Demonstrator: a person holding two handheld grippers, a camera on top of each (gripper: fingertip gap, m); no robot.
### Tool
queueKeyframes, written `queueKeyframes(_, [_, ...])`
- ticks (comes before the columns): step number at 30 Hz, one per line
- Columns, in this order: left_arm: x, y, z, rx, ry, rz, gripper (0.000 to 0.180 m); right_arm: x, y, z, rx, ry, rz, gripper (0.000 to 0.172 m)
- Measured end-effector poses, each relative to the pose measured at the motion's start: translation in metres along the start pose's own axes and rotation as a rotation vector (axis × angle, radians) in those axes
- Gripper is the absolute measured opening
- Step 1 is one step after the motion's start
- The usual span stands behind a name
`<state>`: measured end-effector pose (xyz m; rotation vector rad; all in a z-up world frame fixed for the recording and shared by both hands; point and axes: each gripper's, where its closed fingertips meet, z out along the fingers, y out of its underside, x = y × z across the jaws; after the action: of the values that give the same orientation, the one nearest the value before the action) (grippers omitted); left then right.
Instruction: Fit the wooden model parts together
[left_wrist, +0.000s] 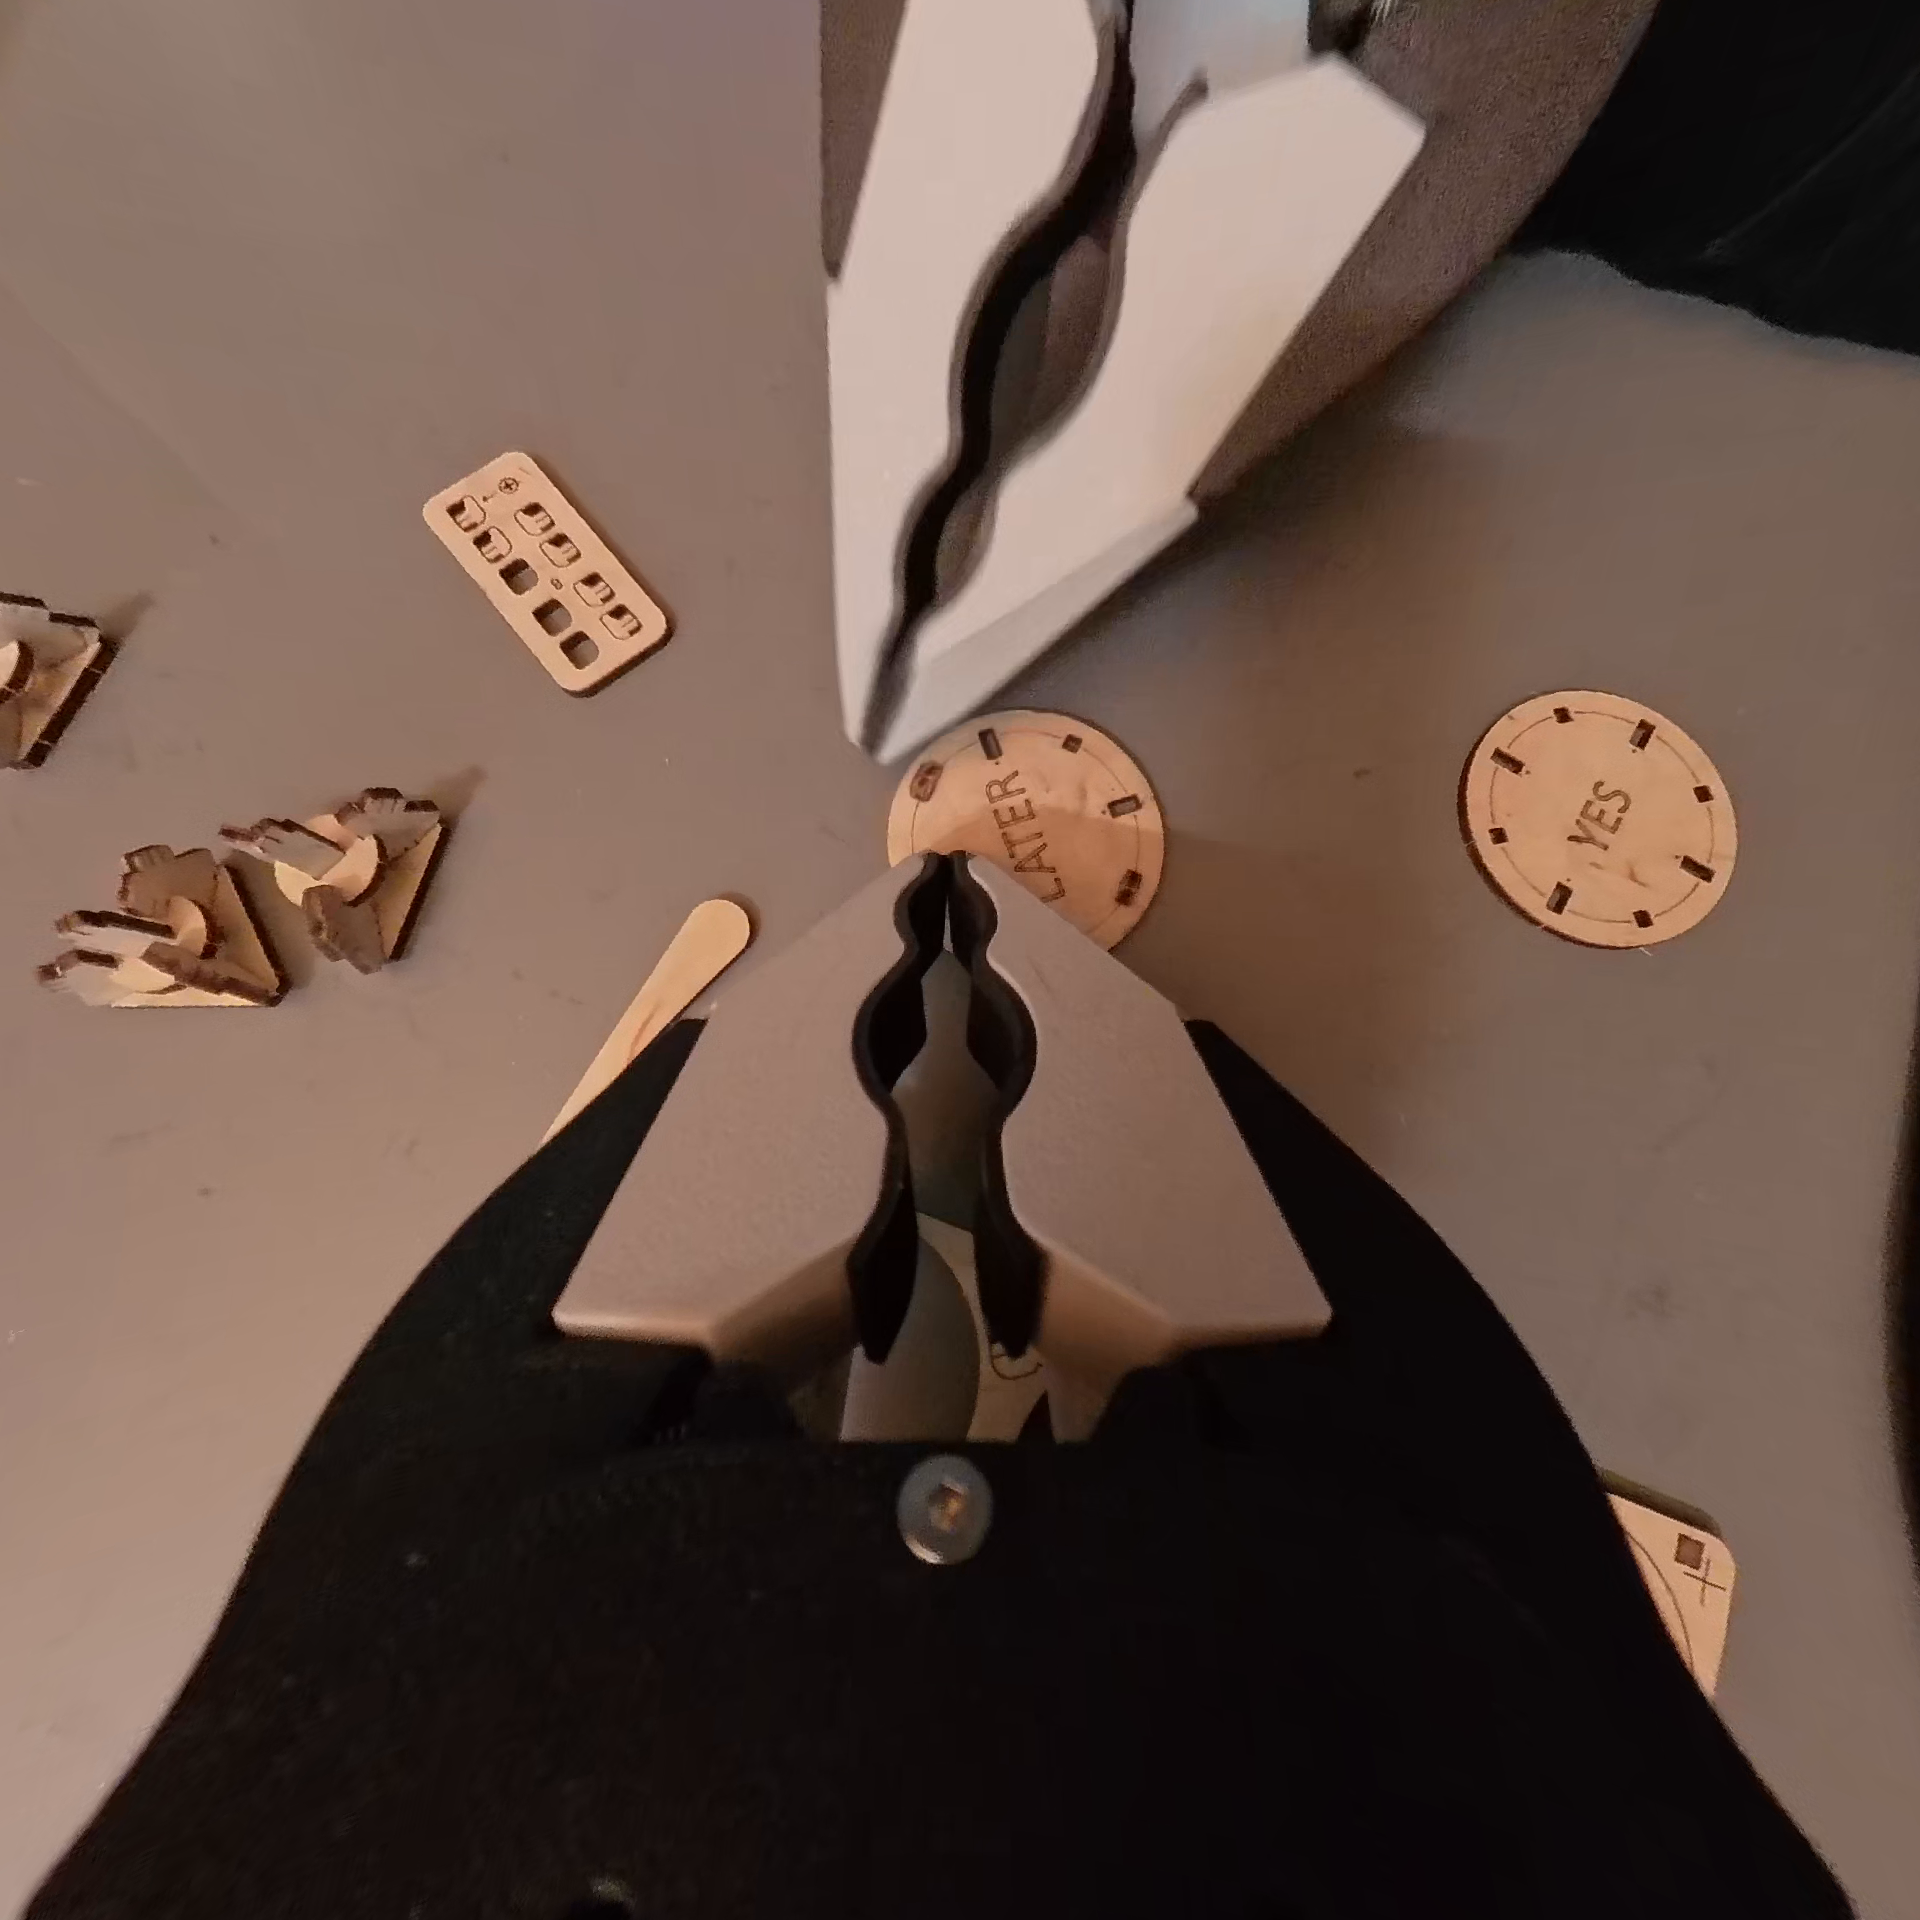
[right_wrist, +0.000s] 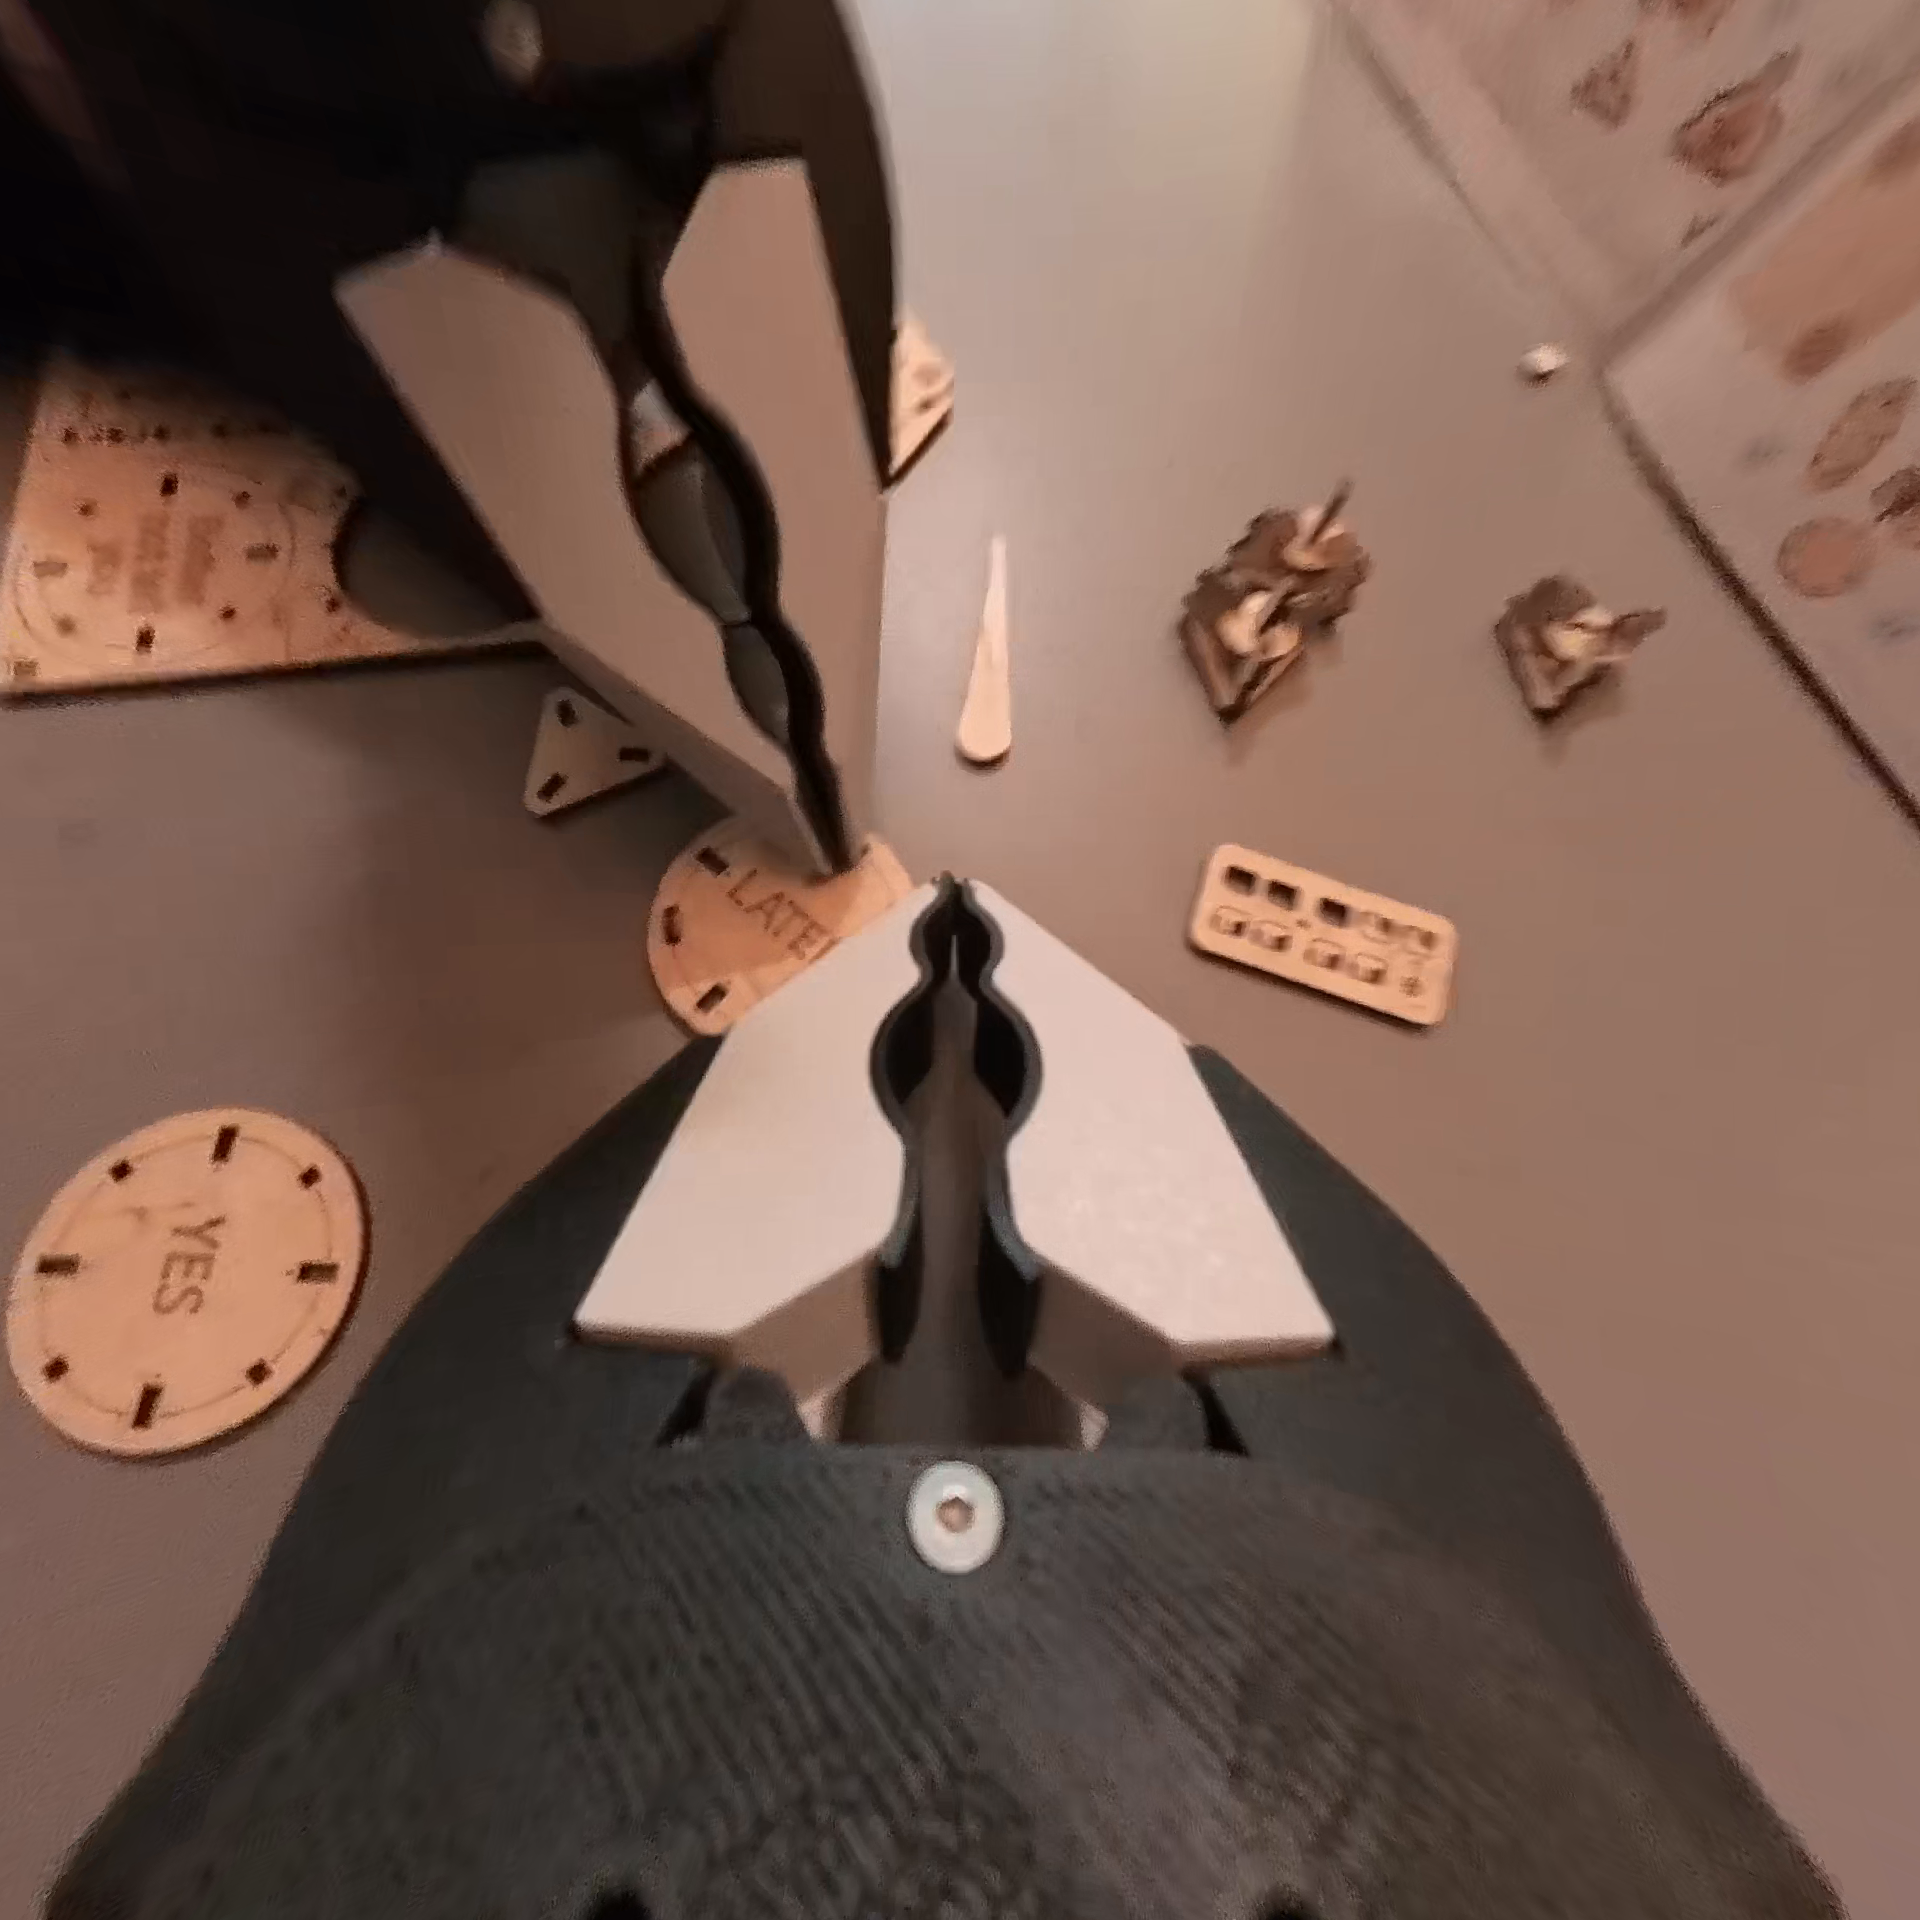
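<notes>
Left gripper (left_wrist: 948, 860), jaws closed and empty, tip resting on the engraved wooden disc (left_wrist: 1081, 821); right gripper (left_wrist: 883, 743), likewise closed, at twelve o'clock; keep pressure vertical.

From the lettered disc under the left gripper (left_wrist: 948, 860), a second disc (left_wrist: 1598, 817) lies at three o'clock, a slotted card (left_wrist: 547, 574) at ten, a flat stick (left_wrist: 665, 992) at seven.

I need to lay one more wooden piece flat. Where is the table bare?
Bare: beyond the slotted rectangle, and between the two discs. Crowded: around the near disc, where both shut grippers meet.
</notes>
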<state>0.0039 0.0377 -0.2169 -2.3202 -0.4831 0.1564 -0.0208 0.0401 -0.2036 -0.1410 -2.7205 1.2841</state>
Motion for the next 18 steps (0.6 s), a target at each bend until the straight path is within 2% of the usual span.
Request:
queueKeyframes(4, [0.000, 0.000, 0.000, -0.001, -0.004, 0.005, 0.001, 0.019, -0.015, -0.013, 0.110, 0.051, 0.093, 0.000])
queueKeyframes(7, [0.000, 0.000, 0.000, -0.001, -0.006, 0.005, 0.001, 0.000, 0.003, 0.000, 0.003, -0.035, 0.034, 0.000])
queueKeyframes(9, [0.000, 0.000, 0.000, -0.001, -0.001, -0.014, 0.001, -0.014, 0.001, 0.002, 0.004, -0.085, -0.020, 0.000])
queueKeyframes(14, [0.000, 0.000, 0.000, -0.001, 0.002, -0.027, 0.001, 0.018, -0.009, -0.010, 0.062, 0.085, 0.008, 0.000])
queueKeyframes(18, [0.001, 0.000, 0.000, -0.001, 0.004, -0.032, 0.001, -0.008, 0.004, 0.006, -0.023, -0.013, -0.059, 0.000])
